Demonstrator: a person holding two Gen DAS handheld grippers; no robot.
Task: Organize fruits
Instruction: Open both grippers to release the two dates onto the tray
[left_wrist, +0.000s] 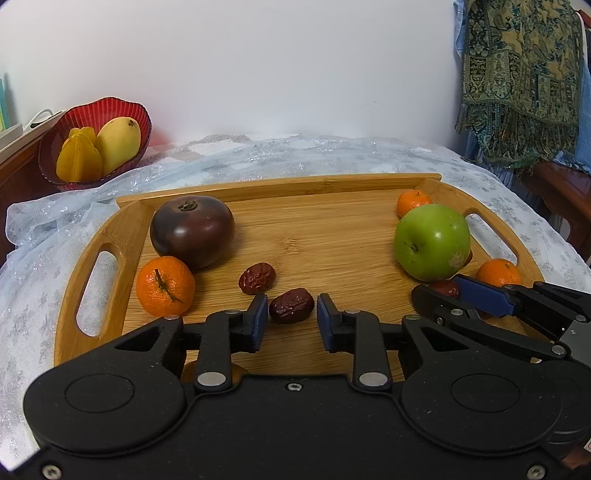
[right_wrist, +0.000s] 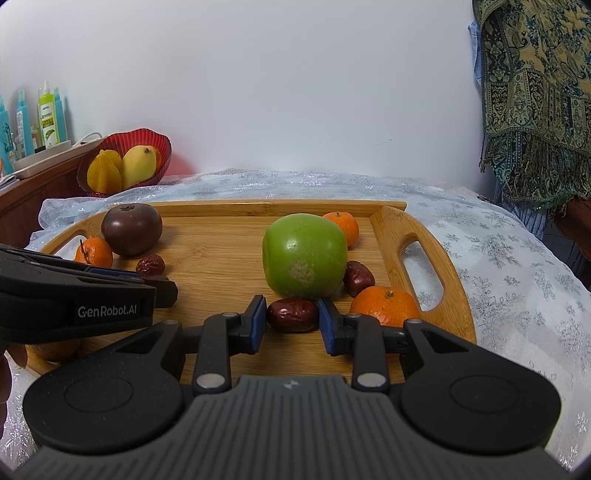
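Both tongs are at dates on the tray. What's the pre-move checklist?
1. First date centred between left tongs: ok.
2. Left pads gripping it: not ok, a sliver of gap shows on one side.
3. Second date centred between right tongs: ok.
4. Right pads gripping it: cannot tell, they look flush to both ends.
5. Green apple clear of the right tongs: not ok, it sits just behind the second date.
6. Tongs clear of each other: ok, apart over the tray.
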